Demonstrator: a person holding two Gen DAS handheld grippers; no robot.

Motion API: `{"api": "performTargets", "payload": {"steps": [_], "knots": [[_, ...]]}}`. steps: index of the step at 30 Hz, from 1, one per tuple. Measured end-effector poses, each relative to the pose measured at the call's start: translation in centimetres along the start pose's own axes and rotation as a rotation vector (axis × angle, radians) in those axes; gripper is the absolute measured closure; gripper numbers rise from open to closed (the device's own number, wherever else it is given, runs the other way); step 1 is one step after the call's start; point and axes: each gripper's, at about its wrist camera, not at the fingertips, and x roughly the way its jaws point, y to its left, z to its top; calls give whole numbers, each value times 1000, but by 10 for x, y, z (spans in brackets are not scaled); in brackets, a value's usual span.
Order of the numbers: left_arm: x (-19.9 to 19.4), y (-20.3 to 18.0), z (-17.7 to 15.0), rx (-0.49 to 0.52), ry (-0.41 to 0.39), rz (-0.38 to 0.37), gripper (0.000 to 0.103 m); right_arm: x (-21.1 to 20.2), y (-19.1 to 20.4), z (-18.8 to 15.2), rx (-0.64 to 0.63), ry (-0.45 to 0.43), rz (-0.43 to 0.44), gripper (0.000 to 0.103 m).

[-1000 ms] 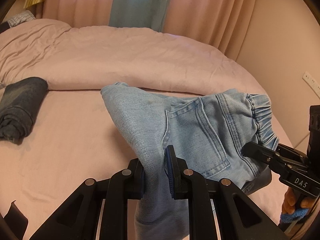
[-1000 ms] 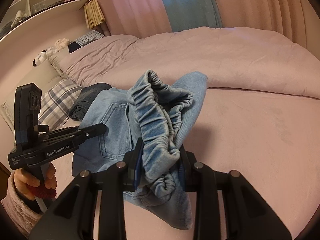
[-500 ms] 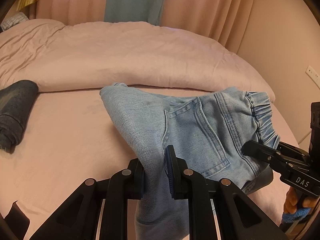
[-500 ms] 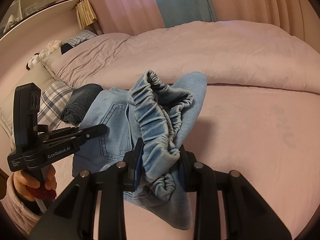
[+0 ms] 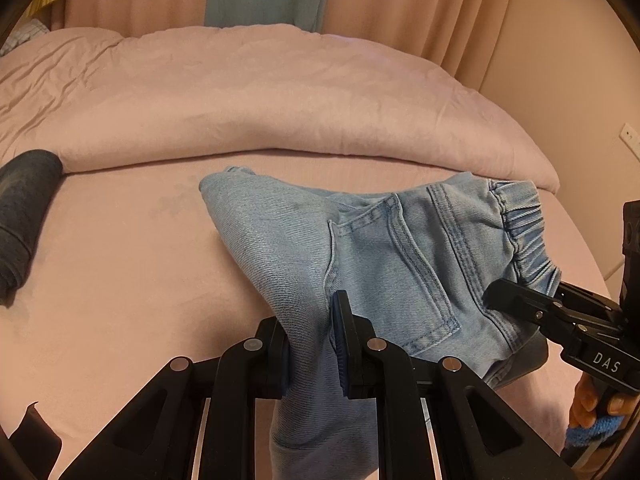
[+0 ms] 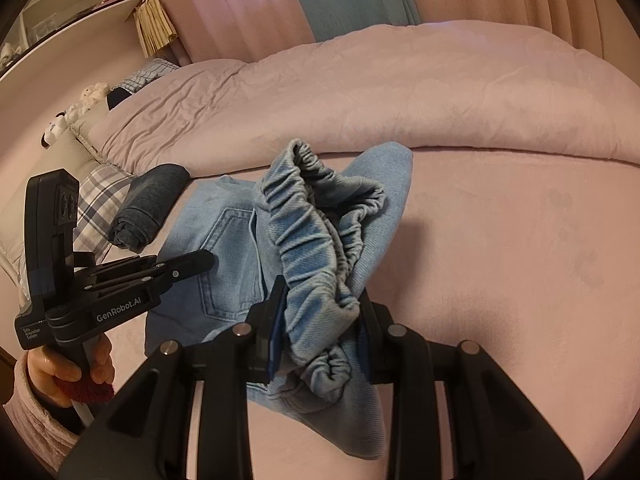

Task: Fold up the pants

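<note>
Light blue denim pants [image 5: 400, 248] with an elastic waistband hang folded between my two grippers above the pink bed sheet [image 5: 120, 280]. My left gripper [image 5: 312, 344] is shut on the folded leg fabric. My right gripper [image 6: 320, 320] is shut on the bunched elastic waistband [image 6: 312, 240]. In the left wrist view the right gripper [image 5: 492, 296] shows at the right, clamped on the waistband edge. In the right wrist view the left gripper [image 6: 208, 258] shows at the left, against the pants [image 6: 224, 248] near the back pocket.
A rolled dark denim garment [image 5: 24, 208] lies on the sheet at the left, also in the right wrist view [image 6: 148, 208]. A thick pink duvet [image 5: 260, 96] lies across the back. A plaid pillow [image 6: 94, 208] and curtains [image 6: 248, 4] are beyond.
Both grippers have carried the pants a little forward and lower over the bed; the dark rolled garment has slid toward the left edge of the left wrist view. Both grips are unchanged.
</note>
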Motion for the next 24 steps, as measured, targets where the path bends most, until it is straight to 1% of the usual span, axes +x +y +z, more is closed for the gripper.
{"api": "performTargets", "payload": {"steps": [14, 21, 24], "knots": [[29, 0, -5, 4, 62, 14, 88, 28, -9, -1, 36, 61, -5, 73], [33, 4, -9, 4, 74, 25, 88, 37, -10, -3, 41, 81, -11, 73], [36, 6, -11, 4, 81, 37, 88, 43, -13, -3, 55, 105, -22, 73]]}}
